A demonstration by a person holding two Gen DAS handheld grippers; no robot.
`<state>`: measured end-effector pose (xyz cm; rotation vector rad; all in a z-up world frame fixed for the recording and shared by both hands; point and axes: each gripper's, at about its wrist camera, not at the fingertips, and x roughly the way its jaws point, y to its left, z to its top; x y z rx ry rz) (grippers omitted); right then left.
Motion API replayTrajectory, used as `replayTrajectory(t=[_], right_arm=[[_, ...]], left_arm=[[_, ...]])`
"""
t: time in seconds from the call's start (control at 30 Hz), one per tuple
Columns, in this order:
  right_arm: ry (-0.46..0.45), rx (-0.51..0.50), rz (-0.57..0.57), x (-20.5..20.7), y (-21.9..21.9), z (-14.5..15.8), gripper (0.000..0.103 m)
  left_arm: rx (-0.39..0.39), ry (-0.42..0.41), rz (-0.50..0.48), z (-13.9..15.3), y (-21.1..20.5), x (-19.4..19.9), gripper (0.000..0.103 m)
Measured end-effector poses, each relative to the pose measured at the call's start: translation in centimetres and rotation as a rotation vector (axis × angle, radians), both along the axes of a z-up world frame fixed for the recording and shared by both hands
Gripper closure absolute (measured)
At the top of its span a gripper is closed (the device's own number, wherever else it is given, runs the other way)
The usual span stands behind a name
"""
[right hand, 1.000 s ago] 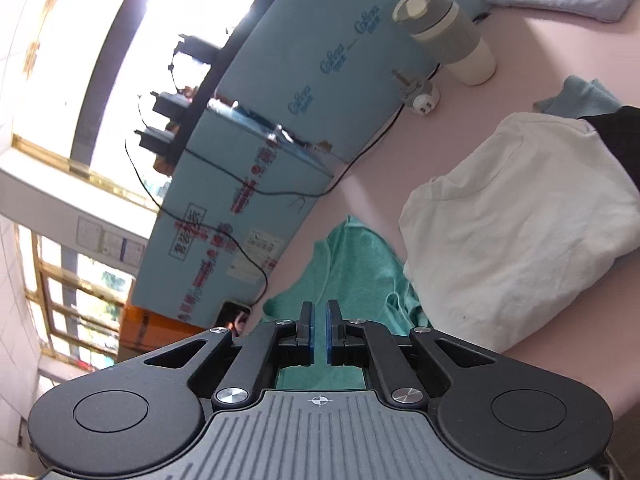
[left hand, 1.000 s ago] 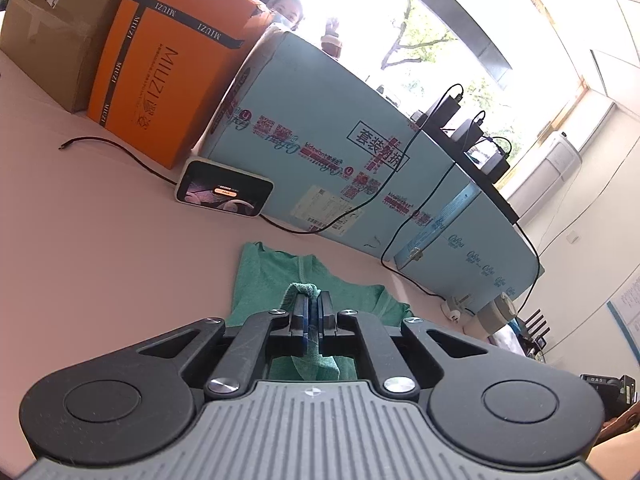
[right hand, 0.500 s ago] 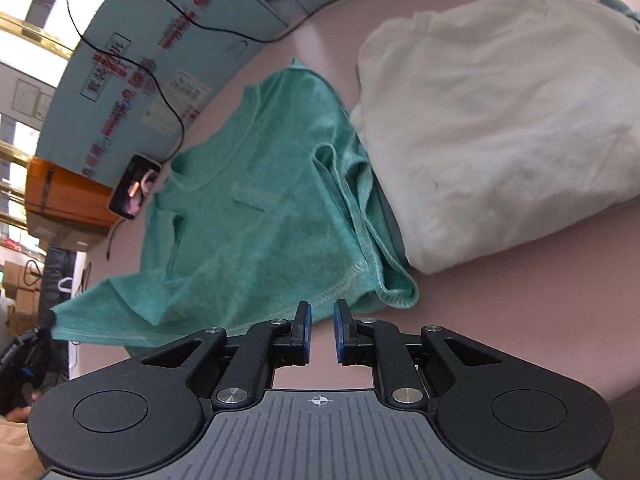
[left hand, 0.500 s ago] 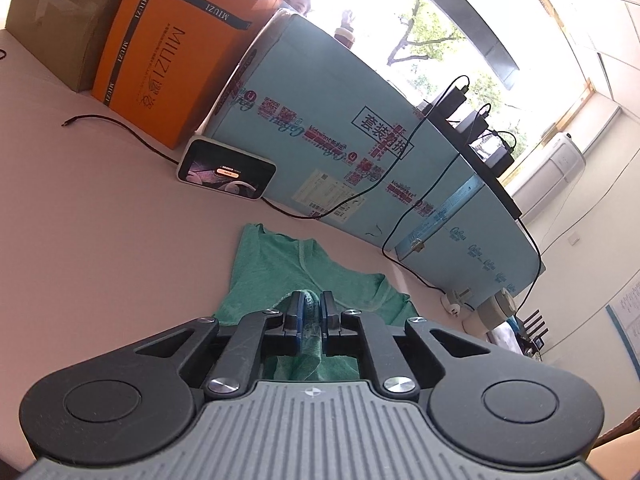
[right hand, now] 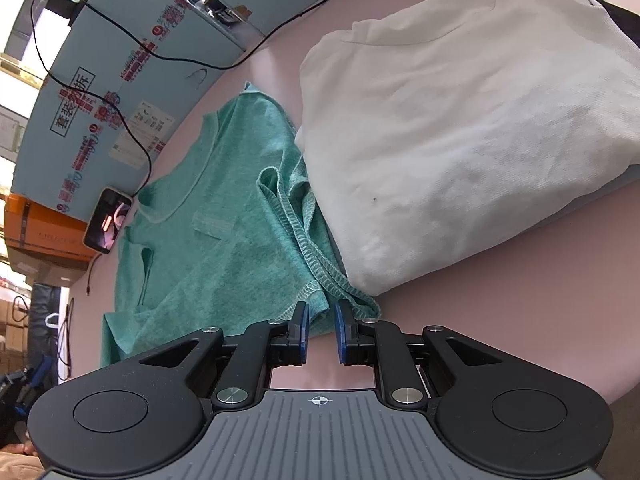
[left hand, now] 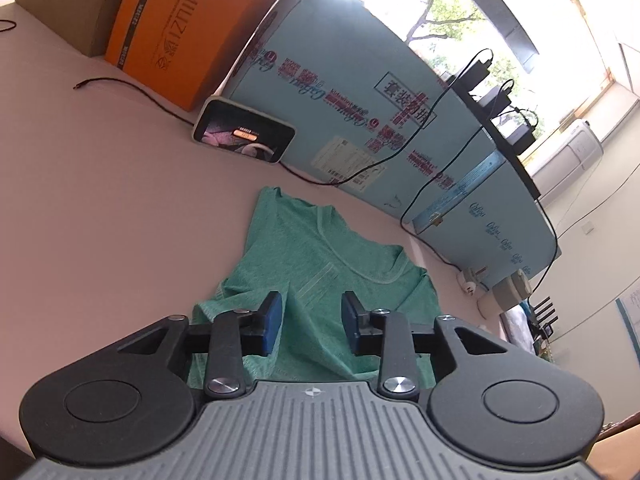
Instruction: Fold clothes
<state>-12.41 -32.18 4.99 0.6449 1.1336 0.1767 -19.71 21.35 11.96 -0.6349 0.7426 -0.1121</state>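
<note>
My left gripper point(left hand: 310, 322) is opening: a second ago its blue pads were pinched on a bunched tuft of the green T-shirt point(left hand: 320, 264), and now they stand apart with the cloth lying slack in the gap, touching neither pad as far as I can see. So I have let go of that side. In the left wrist view the shirt lies flat in the middle of the frame, neckline toward the blue carton point(left hand: 360, 92) at upper centre, with the phone point(left hand: 244, 136) leaning against that carton at upper left. My right gripper point(right hand: 319, 326) is opening too; a second ago it was nearly shut, pointed higher with little of the shirt in view, and now it looks down over the shirt's hem corner at lower centre, the hem just ahead of the pads and nothing clamped. The shirt fills the left half of that view, its right edge rumpled and tucked against the white garment point(right hand: 460, 120) at upper right. I judge the shirt is now laid out and released, and the next grip, probably at that hem, starts the fold.
</note>
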Motion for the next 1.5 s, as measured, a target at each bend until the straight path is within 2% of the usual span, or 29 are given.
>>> replayTrajectory(t=[0.23, 0.33, 0.4, 0.47, 0.6, 0.7, 0.77, 0.8, 0.83, 0.87, 0.9, 0.97, 1.0, 1.1, 1.17, 1.27, 1.4, 1.5], right_arm=[[-0.027, -0.014, 0.077, 1.2, 1.2, 0.2, 0.083], [-0.046, -0.037, 0.113, 1.5, 1.9, 0.3, 0.096], [-0.064, -0.036, 0.126, 1.7, 2.1, 0.5, 0.098], [-0.097, -0.008, 0.131, 1.8, 2.2, 1.2, 0.098], [-0.147, 0.117, 0.095, 2.3, 1.7, 2.6, 0.098], [-0.181, 0.206, 0.055, 3.1, 1.2, 3.5, 0.098], [-0.194, 0.182, 0.065, 3.7, 1.5, 4.1, 0.098], [-0.198, 0.177, 0.069, 3.8, 1.6, 4.2, 0.098], [-0.197, 0.181, 0.073, 4.0, 1.8, 4.2, 0.098], [-0.193, 0.183, 0.076, 4.1, 1.9, 4.2, 0.098], [-0.191, 0.181, 0.077, 4.2, 2.0, 4.1, 0.098], [-0.187, 0.182, 0.074, 4.3, 2.2, 4.0, 0.098], [-0.186, 0.181, 0.070, 4.3, 2.2, 3.9, 0.098], [-0.197, 0.203, 0.055, 4.4, 2.1, 3.8, 0.098], [-0.219, 0.233, 0.042, 4.4, 1.9, 3.9, 0.098], [-0.243, 0.281, 0.001, 5.1, 1.6, 3.9, 0.098], [-0.276, 0.330, -0.066, 6.9, 1.2, 3.7, 0.098], [-0.313, 0.342, -0.104, 9.3, 1.1, 3.8, 0.098]], left_arm=[[0.046, 0.083, -0.039, -1.7, -1.2, 0.0, 0.068], [0.092, 0.109, -0.057, -2.4, -1.9, 0.0, 0.067], [0.138, 0.124, -0.076, -2.6, -2.4, 0.1, 0.066], [0.185, 0.133, -0.102, -2.8, -3.0, 0.3, 0.061], [0.244, 0.172, -0.142, -3.7, -3.8, 1.1, 0.044], [0.235, 0.184, -0.126, -4.8, -3.8, 1.6, 0.043], [0.244, 0.160, -0.119, -5.1, -4.0, 2.0, 0.047], [0.255, 0.148, -0.123, -5.1, -4.3, 2.3, 0.052], [0.264, 0.140, -0.131, -5.2, -4.6, 2.6, 0.060], [0.267, 0.142, -0.141, -5.4, -4.8, 2.9, 0.079], [0.264, 0.155, -0.146, -5.5, -4.9, 3.2, 0.090], [0.214, 0.173, -0.139, -5.6, -4.7, 3.6, 0.099], [0.160, 0.168, -0.125, -5.4, -4.3, 3.7, 0.099], [-0.074, 0.095, -0.058, -4.0, -2.6, 4.2, 0.100], [-0.132, 0.020, -0.048, -2.4, -2.0, 5.1, 0.099], [-0.117, -0.058, -0.058, -0.4, -1.4, 7.7, 0.099], [-0.001, -0.085, -0.070, 0.7, -1.0, 12.2, 0.099], [0.061, -0.068, -0.038, 0.4, -0.3, 15.4, 0.099]])
